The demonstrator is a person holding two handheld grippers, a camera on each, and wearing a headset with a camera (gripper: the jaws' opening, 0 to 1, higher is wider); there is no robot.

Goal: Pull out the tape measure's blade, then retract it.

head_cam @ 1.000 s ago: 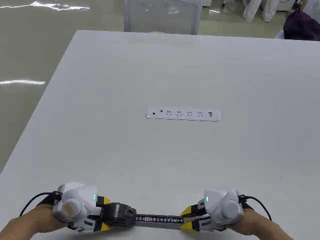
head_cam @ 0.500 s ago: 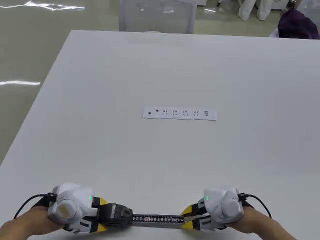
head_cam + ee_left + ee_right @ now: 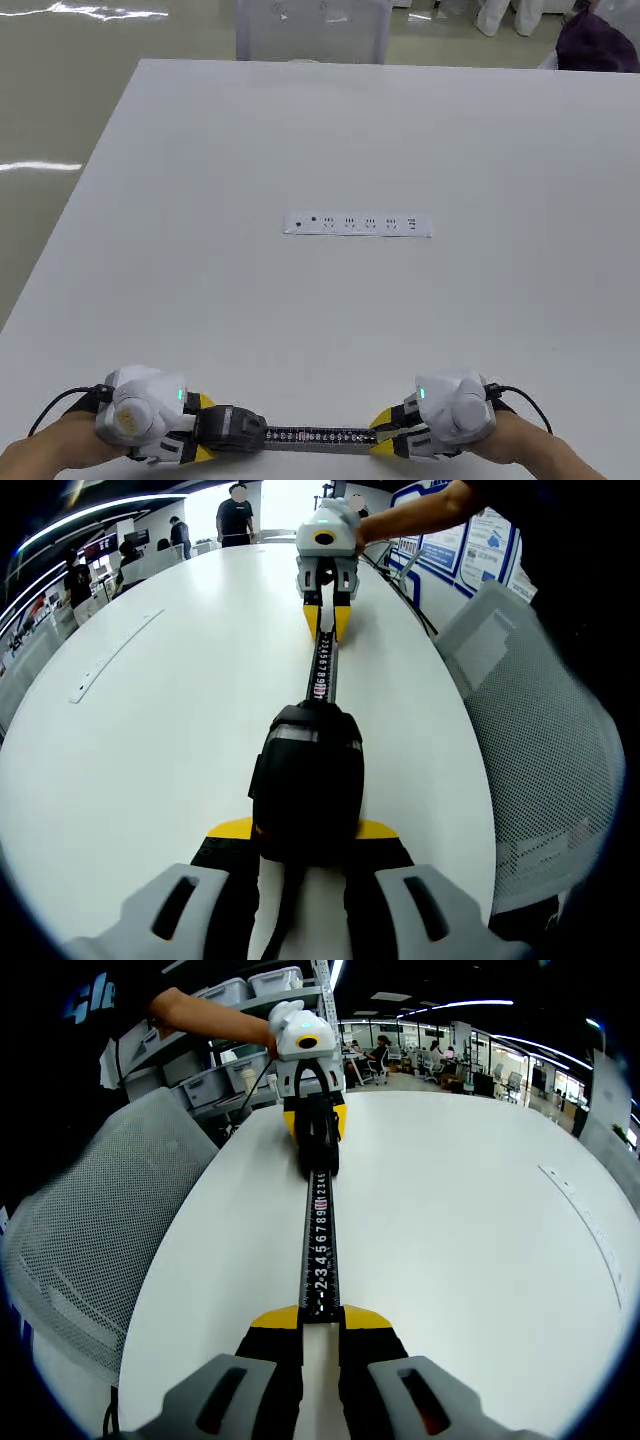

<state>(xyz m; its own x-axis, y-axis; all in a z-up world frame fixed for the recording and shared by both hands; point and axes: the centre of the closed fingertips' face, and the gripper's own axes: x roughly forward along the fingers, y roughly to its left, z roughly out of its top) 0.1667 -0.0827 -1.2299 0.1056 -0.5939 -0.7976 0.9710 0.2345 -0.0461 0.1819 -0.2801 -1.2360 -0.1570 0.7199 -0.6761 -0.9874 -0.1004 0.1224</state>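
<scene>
The tape measure [image 3: 237, 428] is sitting at the near edge of the worktop [image 3: 350, 140], stretched between the two hands; the left tongs [image 3: 305, 830] are clamping its dark case [image 3: 305, 775], one yellow-tipped jaw pressing each flat side, while the right tongs [image 3: 320, 1318] are pinching the free end of the blade [image 3: 320, 1250], jaws almost together with only the thin strip between them; a short run of numbered blade is showing between the two, running straight and low along the worktop, though whether it is touching the surface I cannot tell; a white power strip [image 3: 358, 224] is lying well apart, out in the middle; the case is looking compact, hard-shelled and fairly weighty for its size, so it is probably tolerating a firm squeeze across its broad sides, where the hold is already sitting; the blade is likely the awkward part, being thin, springy, smooth and pulling back towards the case under its spring, so a grip at the very tip is probably the safest, and a light pinch is risking a slip and a sharp snap-back; retracting is therefore calling for the right tongs to be walking the tip home under tension, not simply letting go.
</scene>
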